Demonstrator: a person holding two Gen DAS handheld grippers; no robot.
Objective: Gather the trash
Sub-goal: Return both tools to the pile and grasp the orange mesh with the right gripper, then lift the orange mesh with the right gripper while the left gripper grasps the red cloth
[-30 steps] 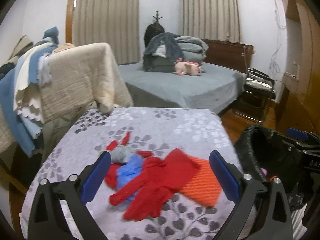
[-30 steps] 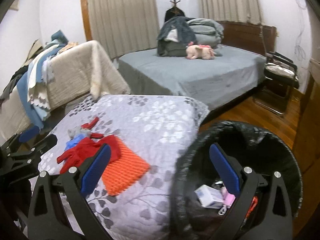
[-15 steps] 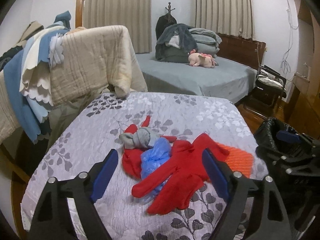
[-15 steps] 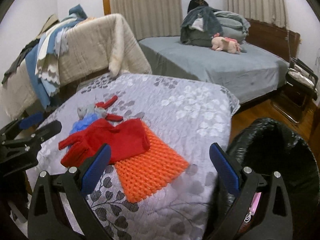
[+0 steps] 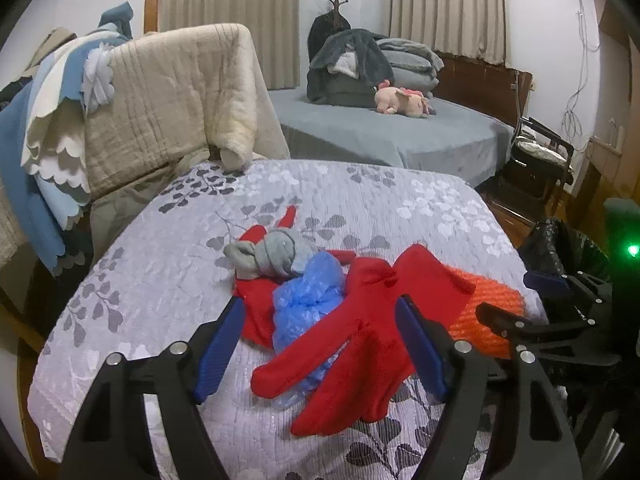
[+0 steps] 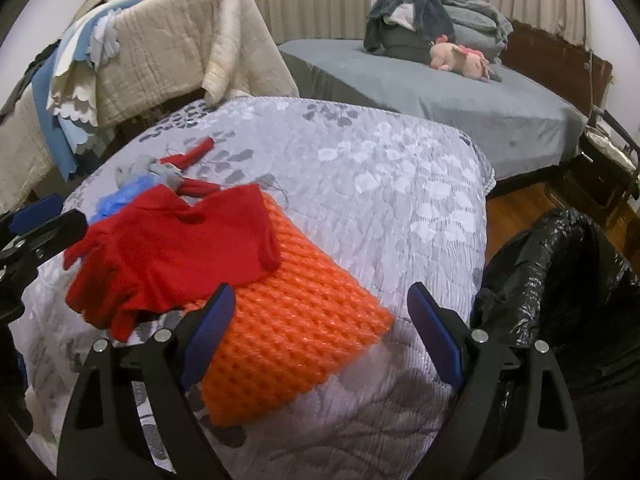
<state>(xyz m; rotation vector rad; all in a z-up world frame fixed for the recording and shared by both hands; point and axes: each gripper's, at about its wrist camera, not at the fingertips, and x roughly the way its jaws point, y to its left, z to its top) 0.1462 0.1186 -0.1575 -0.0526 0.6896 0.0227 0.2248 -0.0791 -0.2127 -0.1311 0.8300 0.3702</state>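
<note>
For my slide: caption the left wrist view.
Open left gripper over red glove and blue plastic bag.

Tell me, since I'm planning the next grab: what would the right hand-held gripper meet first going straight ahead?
Probably the orange knitted mat, lying between the right hand-held gripper's open jaws; depth is unclear.

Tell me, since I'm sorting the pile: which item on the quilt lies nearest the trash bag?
The orange foam net, at the pile's bag-side end. The red glove, blue plastic bag and grey sock lie farther from the black trash bag.
</note>
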